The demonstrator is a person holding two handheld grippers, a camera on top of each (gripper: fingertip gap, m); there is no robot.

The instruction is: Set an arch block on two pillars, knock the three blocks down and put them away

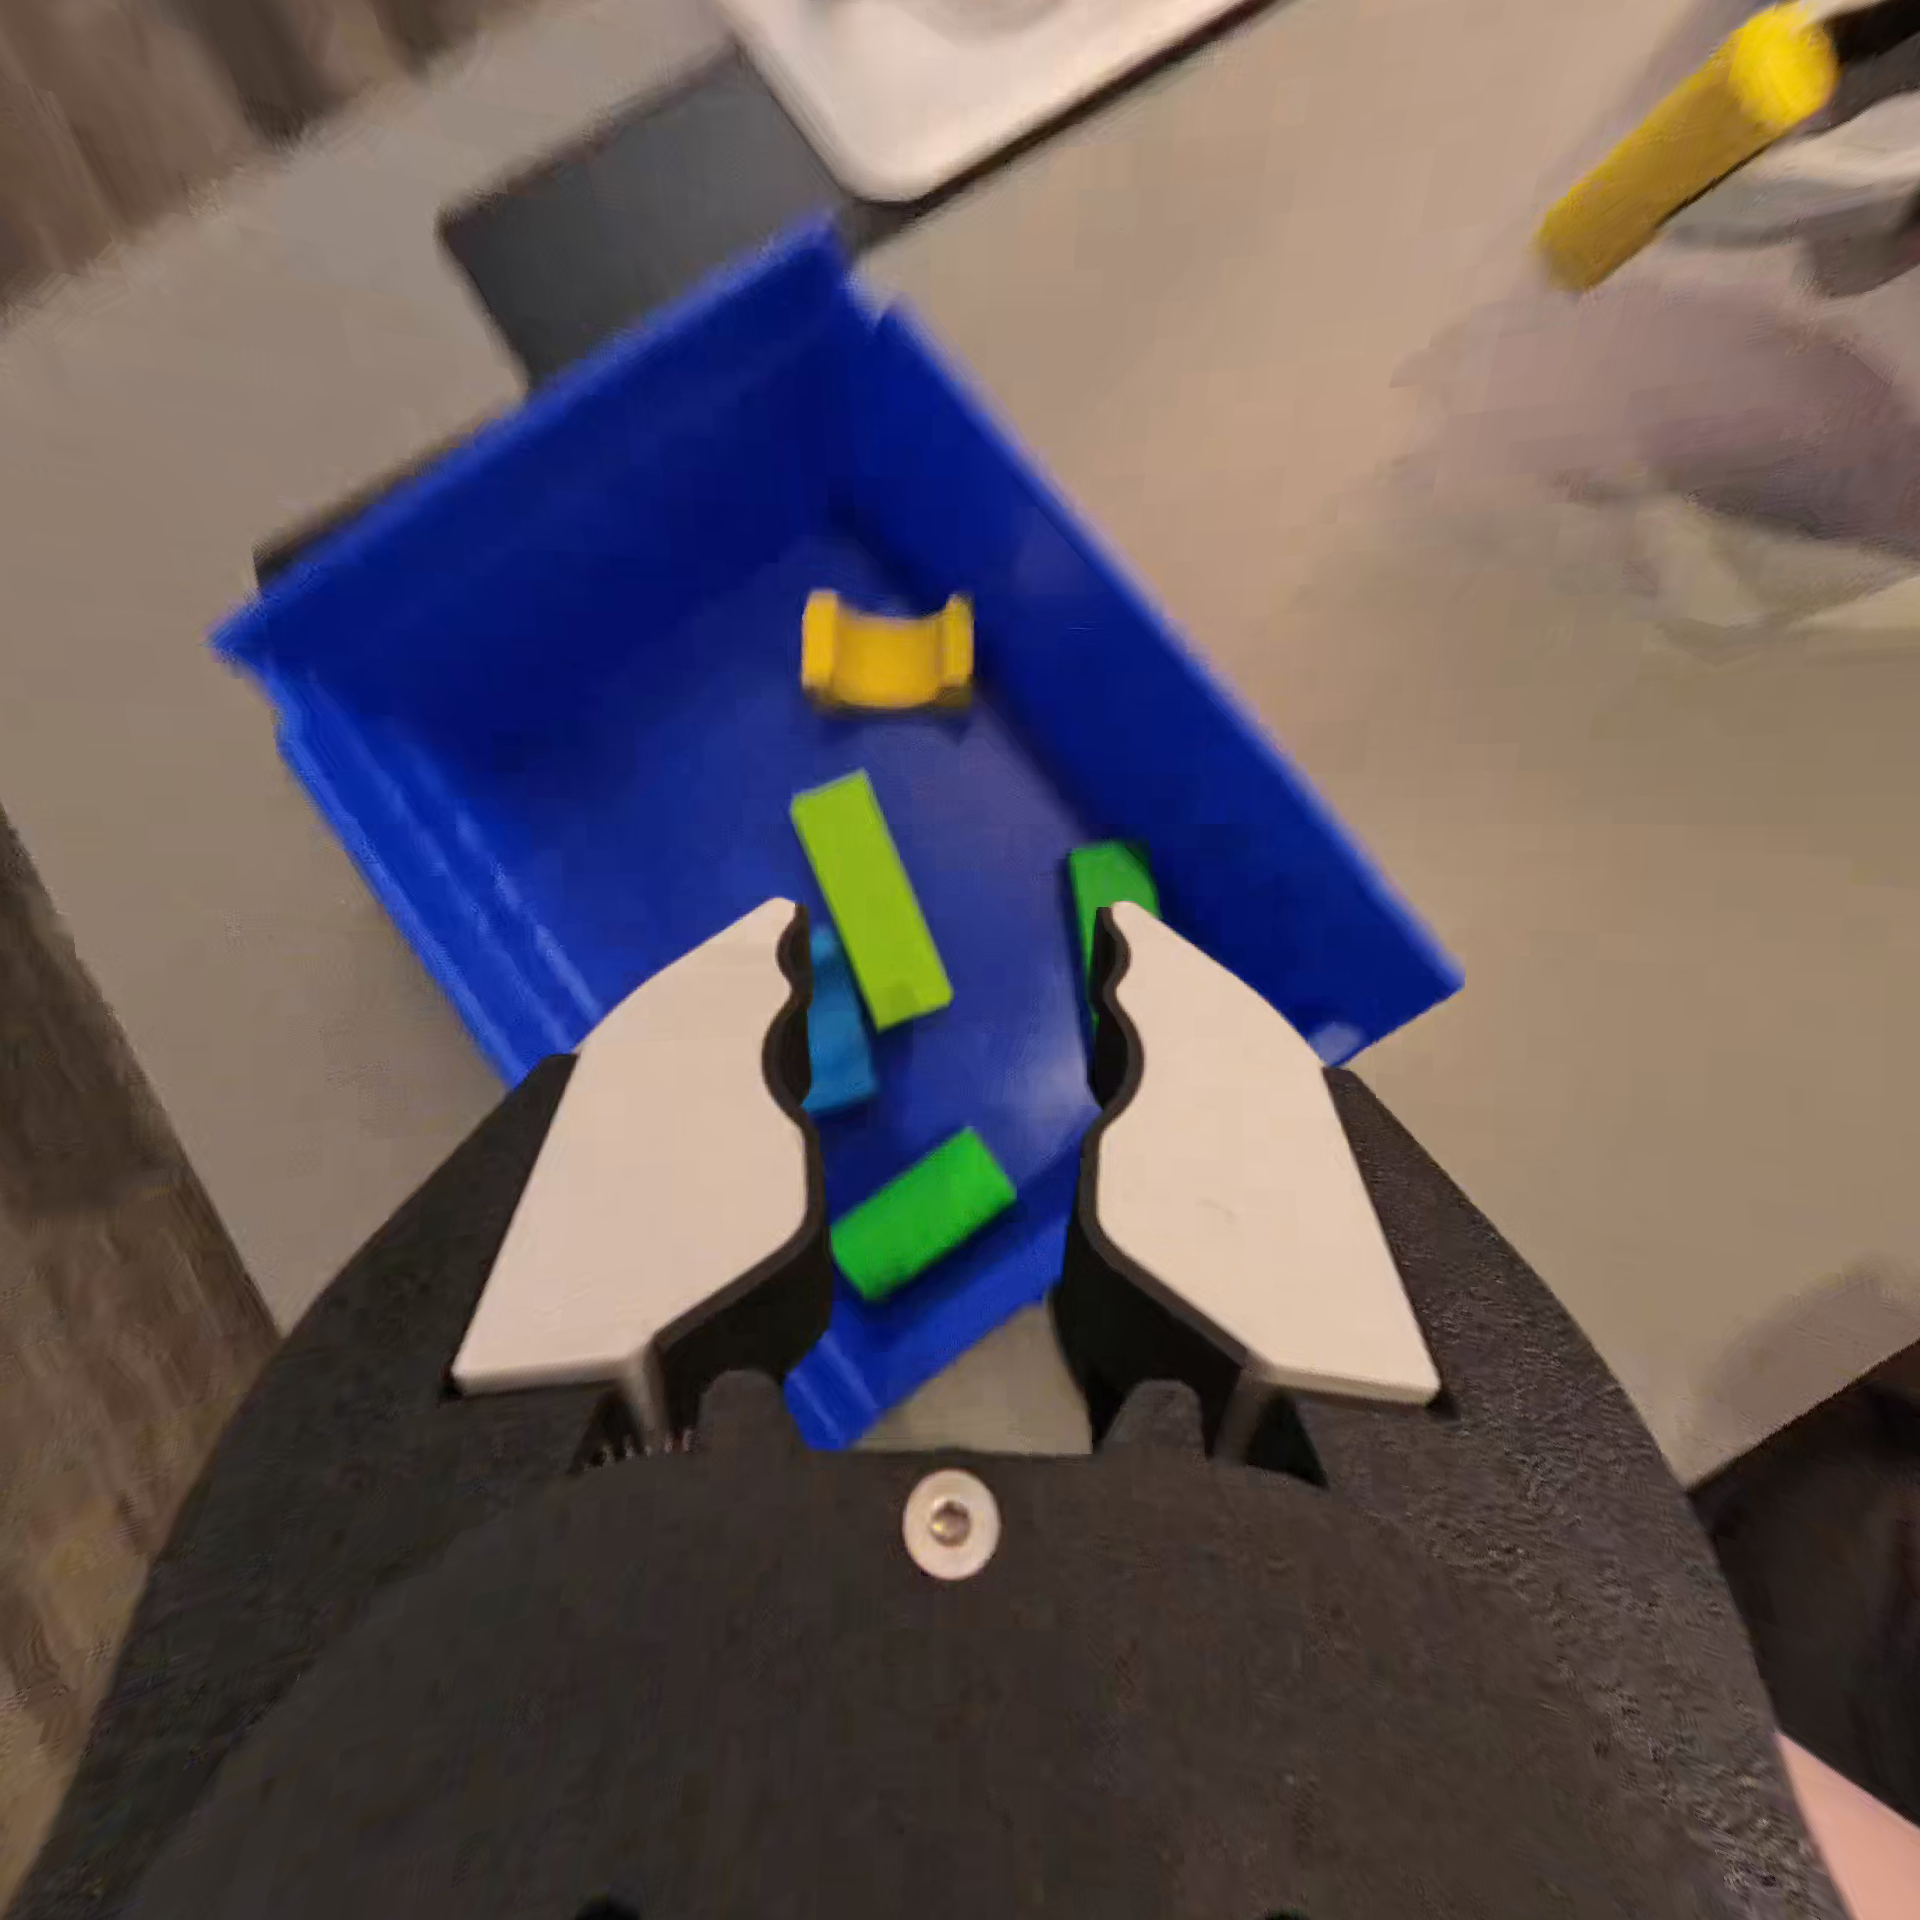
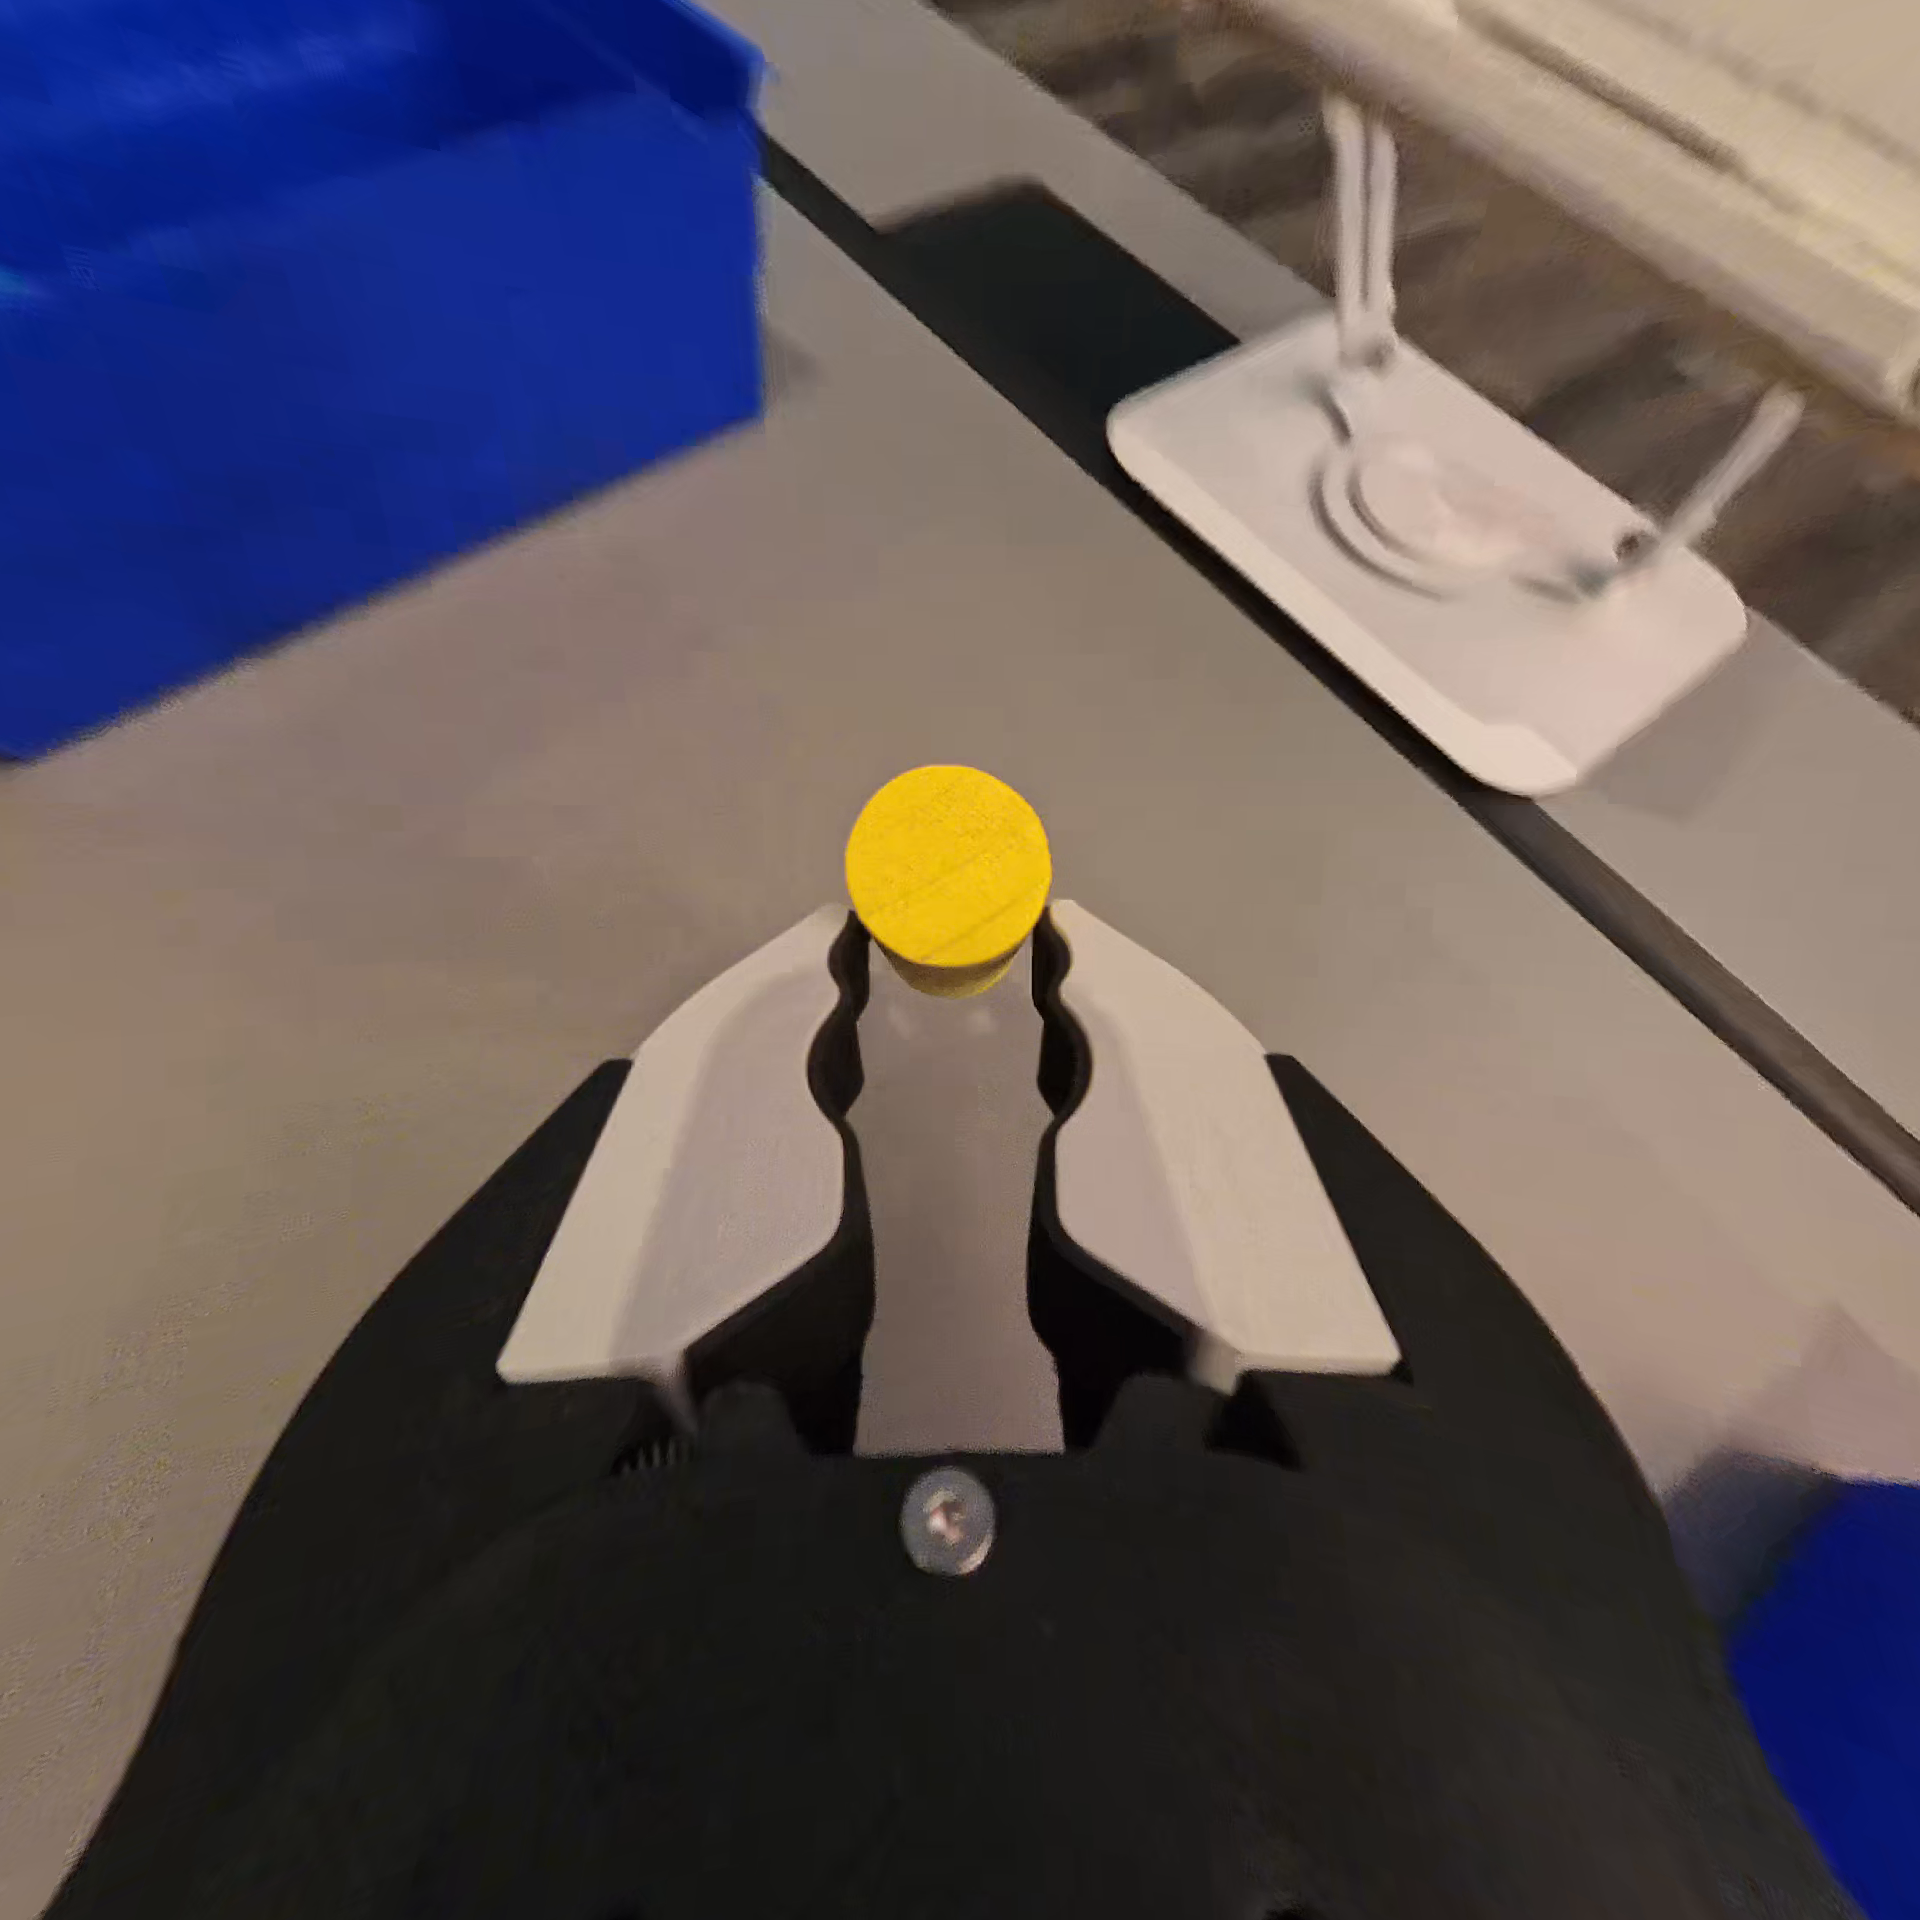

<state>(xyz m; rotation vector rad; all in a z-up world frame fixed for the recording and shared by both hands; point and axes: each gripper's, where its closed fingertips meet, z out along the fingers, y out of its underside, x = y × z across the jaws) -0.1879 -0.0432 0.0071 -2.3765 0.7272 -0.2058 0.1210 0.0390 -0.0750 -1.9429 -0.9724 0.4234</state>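
Note:
A blue bin (image 1: 644, 582) sits on the grey table. In it lie a yellow arch block (image 1: 886, 655), a light green flat block (image 1: 871, 900), a green cylinder (image 1: 920, 1210), a blue block (image 1: 836, 1039) and another green block (image 1: 1110, 883). My left gripper (image 1: 945, 925) hovers open and empty over the bin. My right gripper (image 2: 948, 925) is shut on a yellow cylinder block (image 2: 948, 862), held above the table, end toward the camera. That cylinder also shows in the left wrist view (image 1: 1683, 145) at the top right. The bin shows in the right wrist view (image 2: 364, 343) at the upper left.
A white stand base (image 2: 1423, 561) sits at the table's far edge, also in the left wrist view (image 1: 966, 83). A dark gap (image 2: 1039, 281) runs between table sections. The table edge and floor lie to the left in the left wrist view (image 1: 83, 1195). Some 35 cm of space lies between my two pairs of fingers.

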